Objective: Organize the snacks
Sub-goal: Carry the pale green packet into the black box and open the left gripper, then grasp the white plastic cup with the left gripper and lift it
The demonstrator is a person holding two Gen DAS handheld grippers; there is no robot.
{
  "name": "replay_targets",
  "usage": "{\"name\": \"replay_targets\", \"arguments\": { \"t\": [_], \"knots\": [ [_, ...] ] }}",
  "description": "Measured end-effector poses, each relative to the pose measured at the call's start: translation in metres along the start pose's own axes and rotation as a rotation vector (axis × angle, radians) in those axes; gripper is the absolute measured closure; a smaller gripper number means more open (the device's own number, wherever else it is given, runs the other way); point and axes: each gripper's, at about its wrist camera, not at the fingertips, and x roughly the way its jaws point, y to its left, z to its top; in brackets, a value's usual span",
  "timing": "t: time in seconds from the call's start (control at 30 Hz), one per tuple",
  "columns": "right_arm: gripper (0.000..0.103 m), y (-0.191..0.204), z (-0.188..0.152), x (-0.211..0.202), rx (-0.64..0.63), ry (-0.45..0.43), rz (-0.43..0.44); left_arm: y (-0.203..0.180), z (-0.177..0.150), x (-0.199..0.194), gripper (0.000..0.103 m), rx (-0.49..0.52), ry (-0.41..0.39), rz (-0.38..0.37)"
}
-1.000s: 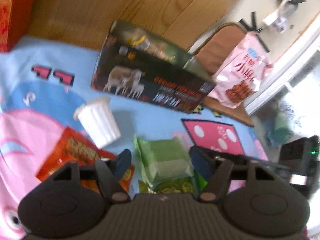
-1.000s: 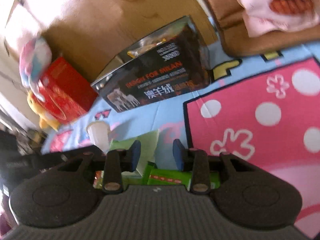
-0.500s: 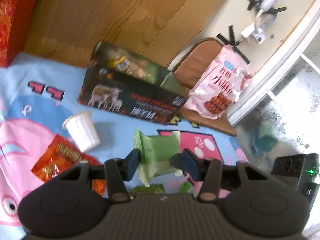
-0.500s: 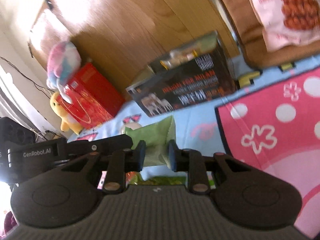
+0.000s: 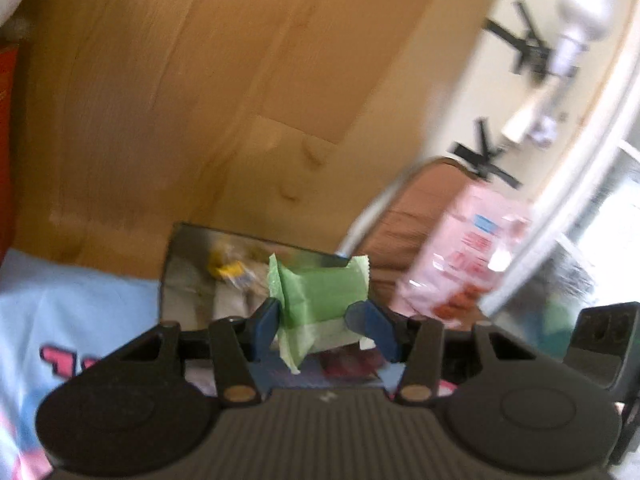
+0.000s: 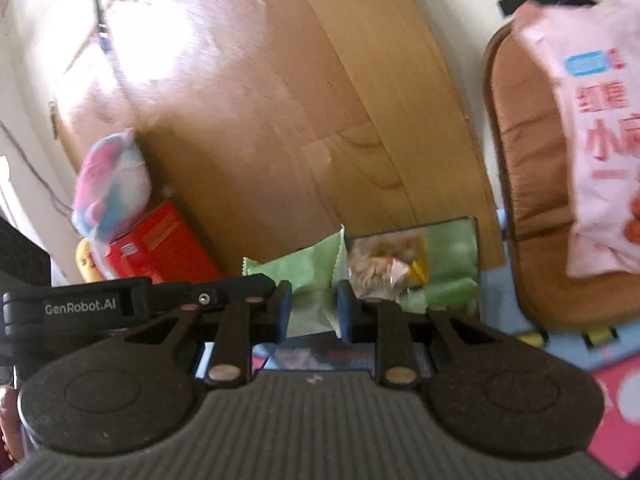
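Observation:
Both grippers hold one green snack packet (image 5: 320, 300) between them, lifted above the mat. My left gripper (image 5: 316, 322) is shut on its one end. My right gripper (image 6: 311, 312) is shut on the other end of the packet (image 6: 304, 276). Right behind the packet stands the open dark box (image 5: 208, 280), with several wrapped snacks inside (image 6: 392, 268). The left gripper's body (image 6: 120, 304) shows at the left of the right wrist view.
A big pink snack bag (image 6: 596, 128) leans on a brown cushion (image 6: 524, 200) at the right. A red box (image 6: 160, 244) with a plush toy (image 6: 108, 184) stands at the left. A wooden board (image 5: 200, 100) rises behind the box. The cartoon mat (image 5: 60, 292) lies below.
Both grippers have closed on the green packet and lifted it off the mat, carrying it up toward the open dark box. The cup and orange packet have dropped out of view.

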Motion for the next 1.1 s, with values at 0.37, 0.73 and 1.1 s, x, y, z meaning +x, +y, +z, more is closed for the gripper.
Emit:
{"name": "replay_targets", "arguments": {
  "t": [0.37,0.73,1.1],
  "knots": [
    [0.062,-0.013,0.002,0.056,-0.004,0.076,-0.069,0.027,0.001,0.002,0.042,0.030,-0.055,0.154],
    [0.056,0.063,-0.078,0.020,-0.279,0.265,0.046,0.066,-0.059,-0.057,0.042,-0.148,0.044,0.131],
    [0.056,0.073,-0.100,0.046,-0.323,0.329,0.010,0.071,-0.096,-0.043,0.041,-0.257,0.130,0.068]
  ]
}}
